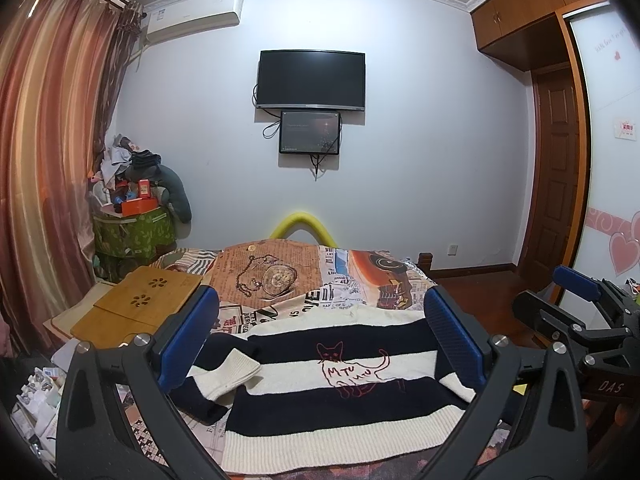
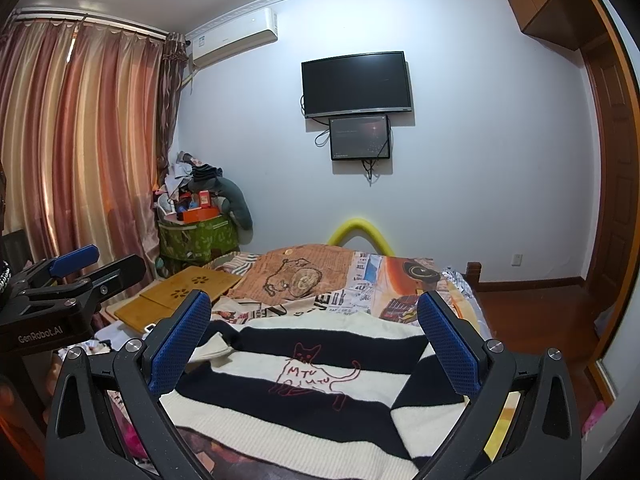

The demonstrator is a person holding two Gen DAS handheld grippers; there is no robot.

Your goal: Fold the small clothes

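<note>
a small black-and-cream striped sweater point(image 1: 328, 384) lies spread flat on the near part of a bed point(image 1: 360, 276) covered with a newspaper-print sheet. a red outline of a cat point(image 1: 352, 368) is stitched on its chest. its left sleeve point(image 1: 230, 376) is folded in across the body, the cream cuff resting on the stripes; the right sleeve point(image 2: 424, 396) also lies folded in over the body.

the left gripper point(image 1: 322, 336) hangs above the sweater with its jaws released and spread wide, grasping nothing, the blue pads point(image 1: 192, 336) apart on either side of the garment. the right gripper point(image 2: 314, 344) hovers just beside it on the right, its jaws likewise released and empty.

a bamboo lap tray point(image 1: 136, 304) sits on the bed's left side. on the far wall hang a dark television point(image 1: 310, 80), a smaller screen point(image 1: 310, 133) under it and an air conditioner point(image 1: 192, 16); striped curtains point(image 1: 44, 152) fill the left.
</note>
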